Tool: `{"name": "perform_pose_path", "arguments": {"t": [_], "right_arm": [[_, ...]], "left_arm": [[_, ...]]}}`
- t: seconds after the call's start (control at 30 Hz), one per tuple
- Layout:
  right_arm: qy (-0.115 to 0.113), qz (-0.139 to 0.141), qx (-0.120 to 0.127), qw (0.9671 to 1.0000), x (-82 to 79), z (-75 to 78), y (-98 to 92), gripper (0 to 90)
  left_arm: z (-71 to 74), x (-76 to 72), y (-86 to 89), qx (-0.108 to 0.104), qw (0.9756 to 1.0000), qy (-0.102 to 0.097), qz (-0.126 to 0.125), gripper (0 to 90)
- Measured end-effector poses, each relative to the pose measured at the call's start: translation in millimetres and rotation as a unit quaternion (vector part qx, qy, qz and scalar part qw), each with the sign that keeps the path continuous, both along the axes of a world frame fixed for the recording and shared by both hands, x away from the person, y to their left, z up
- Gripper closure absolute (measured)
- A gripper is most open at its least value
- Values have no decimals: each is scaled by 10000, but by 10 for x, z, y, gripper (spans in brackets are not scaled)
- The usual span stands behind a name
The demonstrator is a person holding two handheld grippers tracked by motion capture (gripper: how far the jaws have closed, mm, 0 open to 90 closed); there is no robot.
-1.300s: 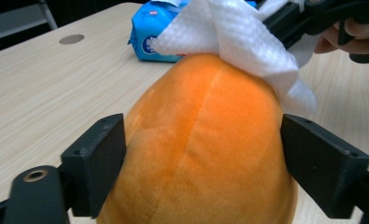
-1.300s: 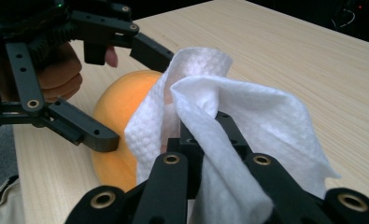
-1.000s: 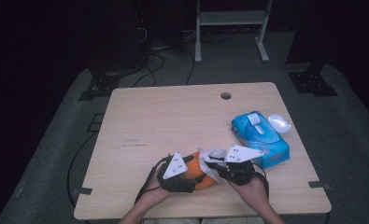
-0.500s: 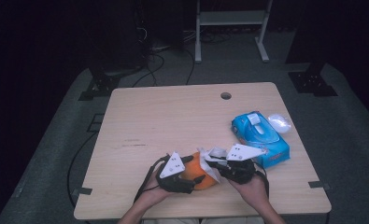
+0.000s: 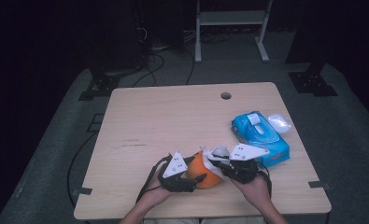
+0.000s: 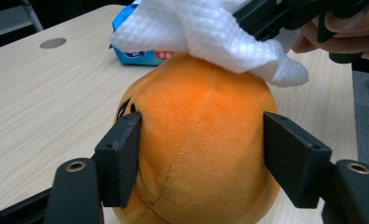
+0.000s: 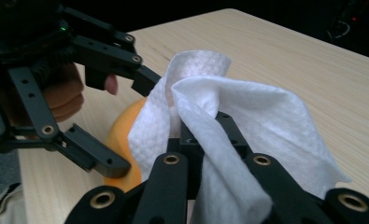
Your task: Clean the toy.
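Meanwhile, your left gripper (image 6: pixel 201 154) has just been closing, clamping the round orange plush toy (image 6: pixel 203 140); directly above it, your right gripper (image 7: pixel 198 126) pinches a white textured wipe (image 7: pixel 247 116).

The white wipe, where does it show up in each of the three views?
High view: the white wipe lies low and centre, in the right gripper, atop the orange plush toy.
Left gripper view: top centre, draped over the toy.
Right gripper view: centre, pinched in the jaws.
Shared landmark: the orange plush toy.
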State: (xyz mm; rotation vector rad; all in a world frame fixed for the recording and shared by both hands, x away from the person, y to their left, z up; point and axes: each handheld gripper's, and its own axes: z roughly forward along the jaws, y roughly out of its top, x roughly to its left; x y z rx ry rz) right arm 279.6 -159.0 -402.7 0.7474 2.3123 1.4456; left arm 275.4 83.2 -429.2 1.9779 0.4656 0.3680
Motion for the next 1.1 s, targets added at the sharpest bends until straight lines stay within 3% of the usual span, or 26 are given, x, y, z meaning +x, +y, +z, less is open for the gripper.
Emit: {"name": "perform_pose_path", "arguments": {"t": [0.1,0.17,0.23,0.3,0.47,0.53,0.63,0.8,0.9,1.03,1.1], "right_arm": [[130,-28,92,9999,51,-19,-71,828],[167,-109,126,9997,80,-31,-122,828],[165,-121,134,9997,73,-26,-118,828],[20,-75,42,10000,23,3,-49,827],[-83,327,45,9994,-106,53,204,827],[-93,387,-7,9992,-123,39,261,827],[-7,299,28,9996,-62,19,178,829],[148,-218,71,9996,57,-27,-174,828],[384,-433,105,9983,131,-80,-338,828],[308,-331,79,9989,97,-77,-254,827],[219,-200,77,9995,52,-53,-166,827]], "left_arm": [[0,58,36,-71,9999,76,75,185],[-30,90,40,-54,9998,159,73,152],[-42,72,25,5,9999,114,17,209],[-21,33,-9,67,10000,24,40,270],[-8,-46,-116,185,9996,-190,-62,299],[-15,-44,-99,184,9997,-174,-32,310],[-19,-25,-55,206,9997,-116,-15,326],[-52,10,28,215,9998,-23,-10,329],[-62,34,81,195,9998,78,7,328],[-20,38,77,136,9999,64,14,230],[7,28,66,-27,10000,12,-12,180]]}}
